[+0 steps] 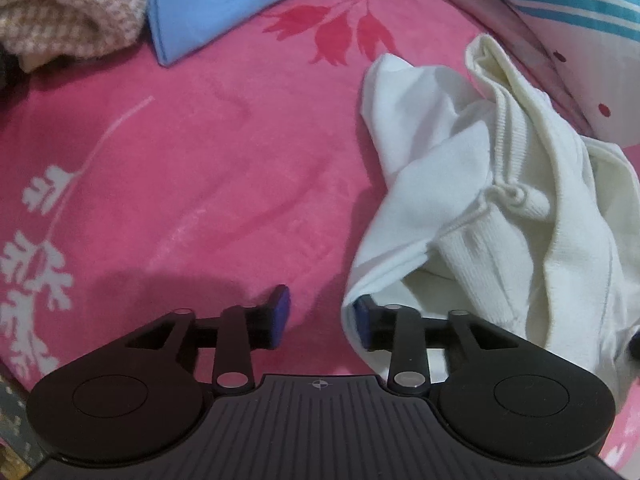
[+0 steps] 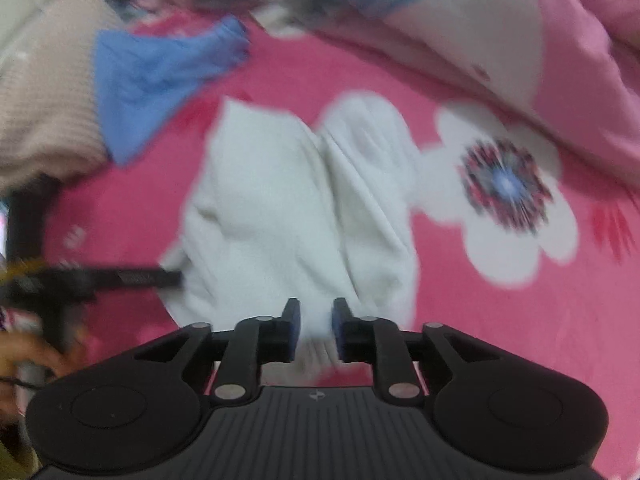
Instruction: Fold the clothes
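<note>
Pink blanket (image 1: 200, 160), white garment (image 1: 500, 200) rightward

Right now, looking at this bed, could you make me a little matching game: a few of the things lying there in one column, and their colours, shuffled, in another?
Things:
1. crumpled garment nearest the jaws
2. garment at the far side, beside the checked one
3. checked knit in the far left corner
4. blanket under everything

Colours:
A. pink with flower prints
B. beige and white
C. white
D. light blue

Pairs: 1-C, 2-D, 3-B, 4-A
</note>
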Demonstrator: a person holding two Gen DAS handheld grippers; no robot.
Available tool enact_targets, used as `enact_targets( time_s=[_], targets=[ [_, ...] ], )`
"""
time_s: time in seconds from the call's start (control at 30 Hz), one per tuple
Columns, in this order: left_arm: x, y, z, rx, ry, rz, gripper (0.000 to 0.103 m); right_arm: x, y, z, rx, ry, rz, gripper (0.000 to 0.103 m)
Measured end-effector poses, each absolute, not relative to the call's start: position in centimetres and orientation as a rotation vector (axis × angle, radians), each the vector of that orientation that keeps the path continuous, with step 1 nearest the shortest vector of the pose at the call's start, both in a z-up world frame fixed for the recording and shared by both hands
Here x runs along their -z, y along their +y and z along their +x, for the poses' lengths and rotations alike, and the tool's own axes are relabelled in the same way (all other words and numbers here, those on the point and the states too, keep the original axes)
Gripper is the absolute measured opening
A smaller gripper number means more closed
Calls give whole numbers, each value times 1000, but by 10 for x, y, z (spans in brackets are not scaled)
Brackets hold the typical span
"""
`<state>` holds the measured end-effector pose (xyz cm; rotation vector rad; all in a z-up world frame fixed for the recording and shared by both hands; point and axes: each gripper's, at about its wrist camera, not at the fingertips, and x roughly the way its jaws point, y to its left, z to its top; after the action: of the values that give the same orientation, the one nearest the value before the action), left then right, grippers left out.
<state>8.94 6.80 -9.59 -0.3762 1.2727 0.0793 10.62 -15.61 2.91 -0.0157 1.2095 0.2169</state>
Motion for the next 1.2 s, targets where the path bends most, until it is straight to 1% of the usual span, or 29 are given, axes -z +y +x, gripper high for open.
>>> enact_targets(
  time_s=[0.03, 0.1, 0.13, 0.17, 0.2, 0.37, 0.47, 0.53, 0.6, 0.63, 0.67, 0.7, 0.77, 0.87, 1.0, 1.2],
  targets=[
    [96, 68, 89, -82, 1271, -366, 43, -34, -153, 111, -244, 1183, -14, 30],
    [95, 66, 89, -90, 1268, -343, 47, -40, -145, 124, -282, 1128, -17, 48],
    [95, 65, 89, -97, 1263, -335, 49, -40, -141, 131, -300, 1111, -14, 53],
    [94, 65, 88, -104, 1256, -328, 52, -37, -137, 141, -316, 1106, -8, 63],
    [93, 64, 88, -110, 1250, -321, 55, -32, -133, 151, -328, 1112, -2, 70],
    [91, 58, 87, -118, 1234, -288, 58, 9, -116, 200, -347, 1190, 48, 74],
    [92, 55, 87, -123, 1228, -272, 58, 34, -117, 218, -350, 1248, 98, 80],
    [93, 55, 87, -128, 1224, -267, 58, 45, -120, 220, -337, 1273, 96, 77],
    [95, 54, 89, -134, 1218, -267, 58, 48, -125, 218, -321, 1275, 92, 53],
    [95, 54, 89, -138, 1217, -267, 58, 46, -130, 216, -316, 1267, 103, 47],
    [96, 54, 90, -141, 1217, -269, 58, 43, -136, 213, -314, 1261, 121, 32],
    [97, 54, 90, -146, 1219, -271, 58, 40, -143, 210, -314, 1255, 137, 24],
    [97, 54, 90, -153, 1222, -273, 58, 31, -154, 202, -320, 1241, 158, 18],
    [97, 53, 90, -157, 1223, -267, 58, 19, -168, 187, -345, 1233, 181, 15],
    [99, 54, 89, -162, 1227, -264, 58, 3, -187, 158, -403, 1246, 212, 15],
    [98, 54, 85, -178, 1232, -265, 58, 1, -192, 104, -496, 1358, 187, 14]
  ],
)
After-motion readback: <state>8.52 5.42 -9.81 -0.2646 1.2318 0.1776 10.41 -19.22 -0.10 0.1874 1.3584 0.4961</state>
